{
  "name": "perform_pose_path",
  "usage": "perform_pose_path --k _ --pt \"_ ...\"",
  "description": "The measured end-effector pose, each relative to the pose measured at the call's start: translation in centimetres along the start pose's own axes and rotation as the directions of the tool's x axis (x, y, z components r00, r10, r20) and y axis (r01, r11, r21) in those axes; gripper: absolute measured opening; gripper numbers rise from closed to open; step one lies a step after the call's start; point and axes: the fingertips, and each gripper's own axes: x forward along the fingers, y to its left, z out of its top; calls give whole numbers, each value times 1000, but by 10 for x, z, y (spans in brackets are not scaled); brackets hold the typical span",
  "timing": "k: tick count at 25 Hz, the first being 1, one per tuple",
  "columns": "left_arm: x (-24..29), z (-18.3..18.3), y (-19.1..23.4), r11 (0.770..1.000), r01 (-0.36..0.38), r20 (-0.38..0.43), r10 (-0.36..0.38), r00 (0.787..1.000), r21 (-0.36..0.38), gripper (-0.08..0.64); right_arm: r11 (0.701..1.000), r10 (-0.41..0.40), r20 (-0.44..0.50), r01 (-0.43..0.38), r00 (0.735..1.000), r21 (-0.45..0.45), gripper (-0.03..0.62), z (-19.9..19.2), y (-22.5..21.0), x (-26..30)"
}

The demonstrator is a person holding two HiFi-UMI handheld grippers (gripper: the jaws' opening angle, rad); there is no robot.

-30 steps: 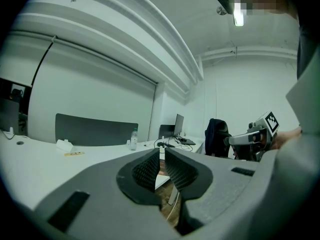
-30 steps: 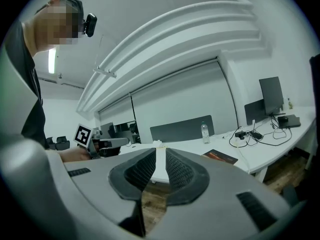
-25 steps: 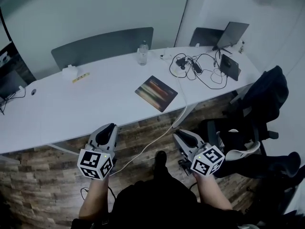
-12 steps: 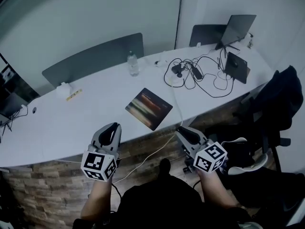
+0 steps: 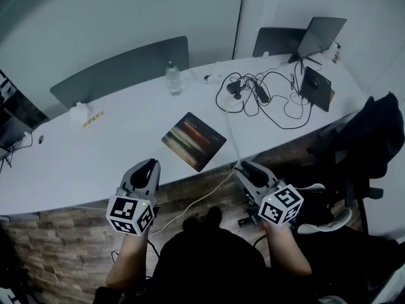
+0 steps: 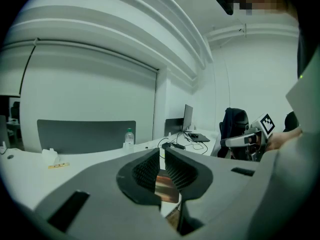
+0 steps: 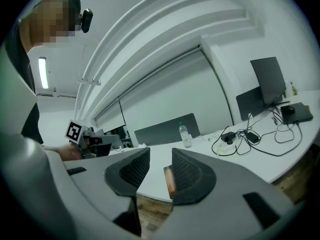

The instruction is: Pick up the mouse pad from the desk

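Both grippers have come fwd to the desk front since a sec ago, and the right one's jaws have just been opening, w/ nothing btwn them.

Long white curved desk (image 5: 95, 151) spans the room. Black office chair w/ a dark jacket over it (image 5: 370, 138) stands by the desk's right end. Rectangular mouse pad w/ a dark, streaky brown-orange print (image 5: 193, 140) lies flat on the desk, turned cornerwise. Its near corner is close to the front edge, ahead of and btwn the two grippers.

Left gripper (image 5: 150, 164) hovers just short of the edge. Its jaws are only a narrow slit apart, nothing in them, and the pad shows thru the slit. Right gripper (image 5: 244, 166) is also short of the edge, jaws parted wider, empty. Thin white cable (image 5: 202, 195) hangs off the desk front just right of the pad.

Step in hand looks like the approach, no contact yet. Pad is thin and flat, so prob best to go for the near corner. Drag it out over the edge w/ one jaw, then pinch top and bottom. Keep the right gripper clear of that cable.

Can't tell pad thickness, or whether the corner already overhangs. Right gripper view shows only a sliver of the pad beside one jaw. Chair is partly cut off at frame edge.
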Motion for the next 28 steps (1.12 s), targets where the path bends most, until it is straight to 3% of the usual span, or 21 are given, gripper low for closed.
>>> perform_pose_path --k 6,13,23,28 --pt "-16 -1 14 1000 19 21 -19 1000 -7 38 999 -54 -15 54 998 2 164 -6 7 2" --pt "-31 -22 42 999 18 25 -17 1000 -43 38 994 -89 -70 84 994 -72 241 -22 30 38" --pt "-25 -51 74 991 -10 2 10 1000 -133 38 988 -9 -231 -27 973 -149 262 -48 46 110" --pt "-4 -65 82 988 -21 -31 16 999 -156 38 977 24 -313 -89 950 -193 314 -67 38 151"
